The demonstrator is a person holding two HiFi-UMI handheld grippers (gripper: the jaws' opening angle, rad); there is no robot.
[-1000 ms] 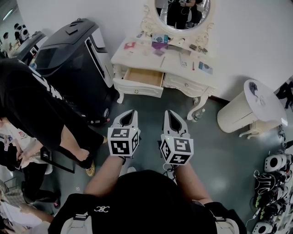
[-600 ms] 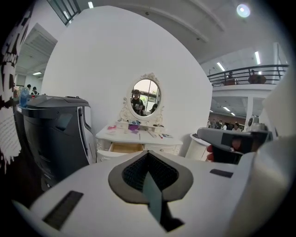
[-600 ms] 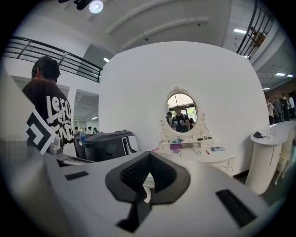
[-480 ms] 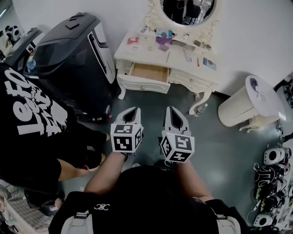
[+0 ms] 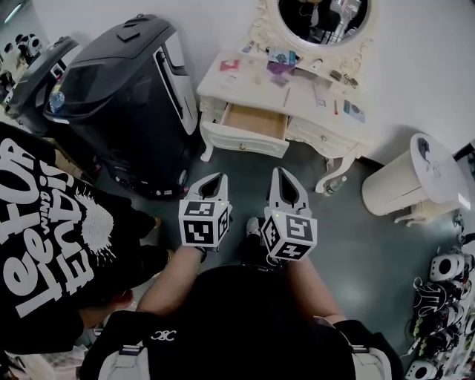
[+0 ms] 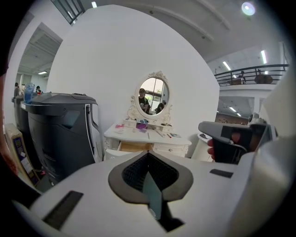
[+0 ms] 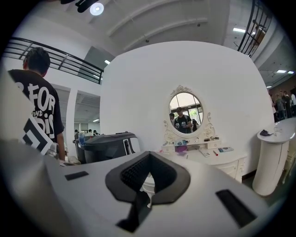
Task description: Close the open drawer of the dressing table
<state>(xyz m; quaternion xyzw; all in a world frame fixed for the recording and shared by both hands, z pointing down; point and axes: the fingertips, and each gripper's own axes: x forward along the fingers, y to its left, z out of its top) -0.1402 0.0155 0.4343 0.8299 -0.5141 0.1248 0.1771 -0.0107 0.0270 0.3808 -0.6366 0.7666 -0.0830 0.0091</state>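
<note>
Currently at the approach step; no contact with the furniture yet.

- Dressing table (image 5: 324, 135): white, ornate, against the wall, with an oval mirror (image 5: 323, 18) rising from its back edge. Small items are scattered over the tabletop (image 5: 249, 83).
- Open drawer (image 5: 256, 121): on the left side of the dressing table, pulled well out from its front. The bare wooden inside shows; I see nothing in it. Its white front panel (image 5: 245, 141) faces the person. The matching drawer on the right side of the dressing table sits flush.
- Left hand-held gripper (image 5: 219, 178): jaws brought together at the tips, nothing between them. It is held in front of the dressing table and well apart from it, roughly in line with the open drawer.
- Right hand-held gripper (image 5: 277, 172): jaws likewise closed on nothing. It is also well short of the dressing table and points toward its middle.
- Large black machine (image 5: 126, 89): stands just beside the dressing table's left end.
- Bystander in a black printed shirt (image 5: 44, 223): further left of the dressing table, out of the path.

Judgement on the next move: step closer, set closed jaw tips against the front panel near its middle, and push squarely toward the dressing table. An off-centre push could rack the drawer. The left hand-held gripper looks better placed for this.
</note>
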